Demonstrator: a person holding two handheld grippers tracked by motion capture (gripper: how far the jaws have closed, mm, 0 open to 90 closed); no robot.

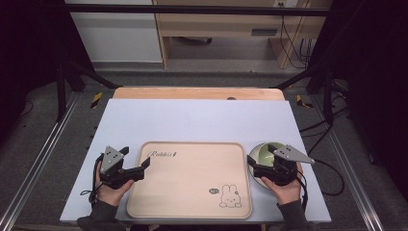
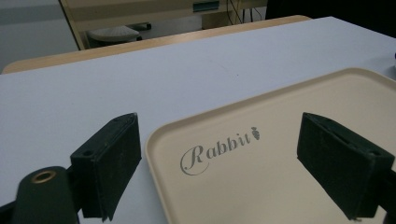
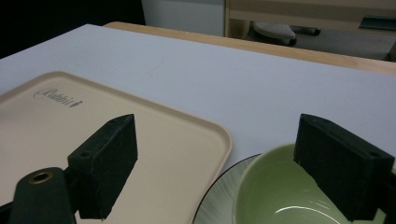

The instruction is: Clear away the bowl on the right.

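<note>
While the person is sitting at the near edge of the table, both hands are resting low beside the tray, one on each side.

Left gripper: held in the left hand, it is pointing toward the tray's near-left corner. In the left gripper view its jaws are standing wide apart, one over the white table surface, the other over the tray, with the tray's rim corner lying between them. Nothing is being pinched; the pads are touching nothing that I can see. The word "Rabbit" is showing on the tray floor between the jaws.

Right gripper: held in the right hand, it is sitting over the bowl, which is standing on the table just beside the tray's right edge. In the right gripper view the jaws are spread, one over the tray's right part, the other over the bowl's green inside. The pads are not pressing on the bowl; whether the far jaw is brushing its rim I cannot tell.

Bowl: upright, green inside, striped pale outside with a dark rim, looking empty. Tray: beige, flat on the table, bearing a rabbit drawing at its near-right corner.
</note>
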